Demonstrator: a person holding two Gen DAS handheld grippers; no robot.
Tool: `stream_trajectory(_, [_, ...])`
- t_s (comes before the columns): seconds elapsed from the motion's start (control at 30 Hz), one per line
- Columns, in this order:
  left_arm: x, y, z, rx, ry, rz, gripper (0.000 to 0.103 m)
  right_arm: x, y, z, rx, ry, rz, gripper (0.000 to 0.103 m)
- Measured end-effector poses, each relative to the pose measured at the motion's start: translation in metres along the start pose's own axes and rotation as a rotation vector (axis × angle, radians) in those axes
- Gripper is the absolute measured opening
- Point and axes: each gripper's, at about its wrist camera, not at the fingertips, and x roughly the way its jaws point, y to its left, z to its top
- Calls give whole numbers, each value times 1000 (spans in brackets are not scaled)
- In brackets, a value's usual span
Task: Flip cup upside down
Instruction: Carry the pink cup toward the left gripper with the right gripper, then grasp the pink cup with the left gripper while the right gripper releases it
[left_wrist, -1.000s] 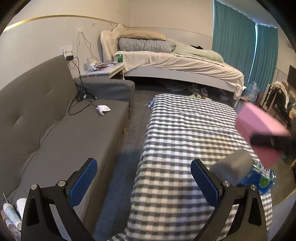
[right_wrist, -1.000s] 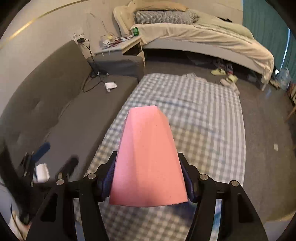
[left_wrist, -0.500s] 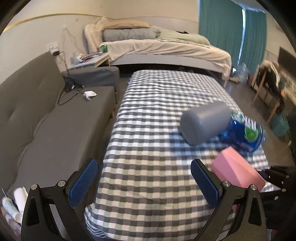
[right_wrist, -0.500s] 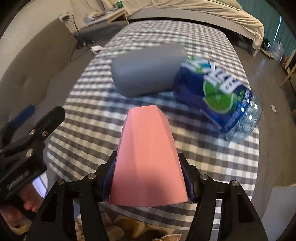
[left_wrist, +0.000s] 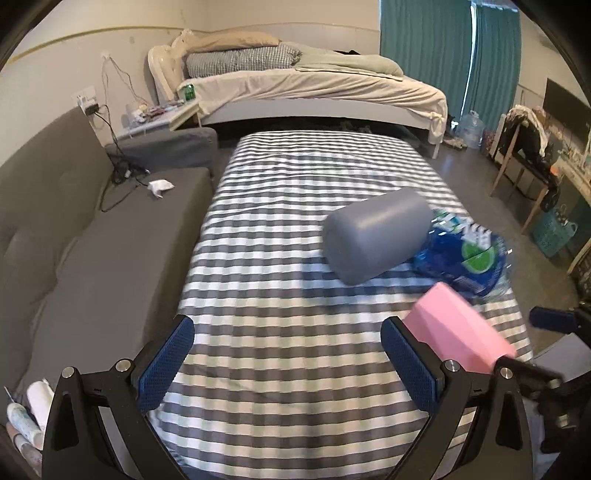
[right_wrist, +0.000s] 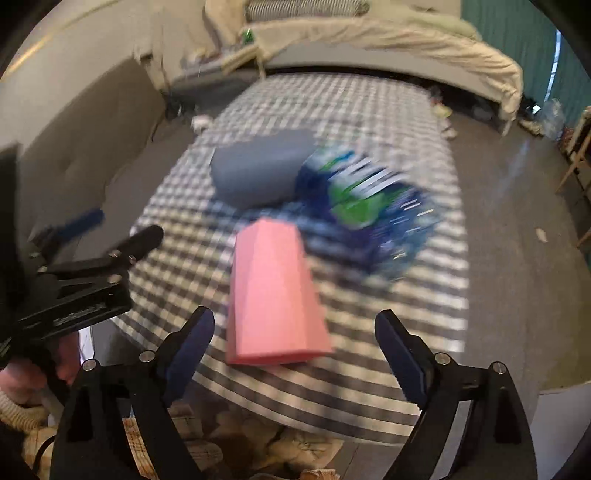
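A pink faceted cup (right_wrist: 273, 295) stands on the checked tablecloth (right_wrist: 369, 122) near the table's front edge, narrow end up and wide end down; it also shows in the left wrist view (left_wrist: 458, 332). My right gripper (right_wrist: 295, 350) is open, its fingers apart on either side of the cup and not touching it. My left gripper (left_wrist: 284, 365) is open and empty, just left of the cup above the table's near end. The right wrist view is blurred.
A grey cup (left_wrist: 376, 240) lies on its side mid-table, touching a blue plastic bottle (left_wrist: 465, 254) lying to its right. A grey sofa (left_wrist: 74, 258) runs along the left. A bed (left_wrist: 314, 92) stands beyond the table. Chairs and a basket stand at the far right.
My right gripper has opened and let go of the pink cup, which now stands on the table. The left gripper's view shifted slightly.
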Motion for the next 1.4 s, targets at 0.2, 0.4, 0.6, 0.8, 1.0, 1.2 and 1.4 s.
stream_trajectory(0.2, [1, -39, 11, 46, 48, -90, 103, -33, -39, 0, 80, -95, -72, 90])
stream_trajectory(0.4, [22, -61, 28, -82, 176, -240, 103, -27, -73, -1, 199, -107, -129, 90])
stream_trajectory(0.6, [41, -83, 28, -67, 224, -197, 103, -21, -82, -2, 207, -102, -127, 90])
stream_trajectory(0.8, [63, -82, 24, -120, 298, -200, 97, -12, -85, -3, 211, -97, -136, 90])
stream_trajectory(1.0, [78, -95, 21, -117, 393, -310, 84, -7, -85, -6, 205, -84, -125, 90])
stream_trajectory(1.2, [65, -94, 22, -94, 384, -396, 70, -13, -81, -7, 194, -99, -131, 90])
stream_trajectory(1.4, [26, -77, 37, -15, 196, -308, 65, -18, -79, -7, 197, -105, -144, 90])
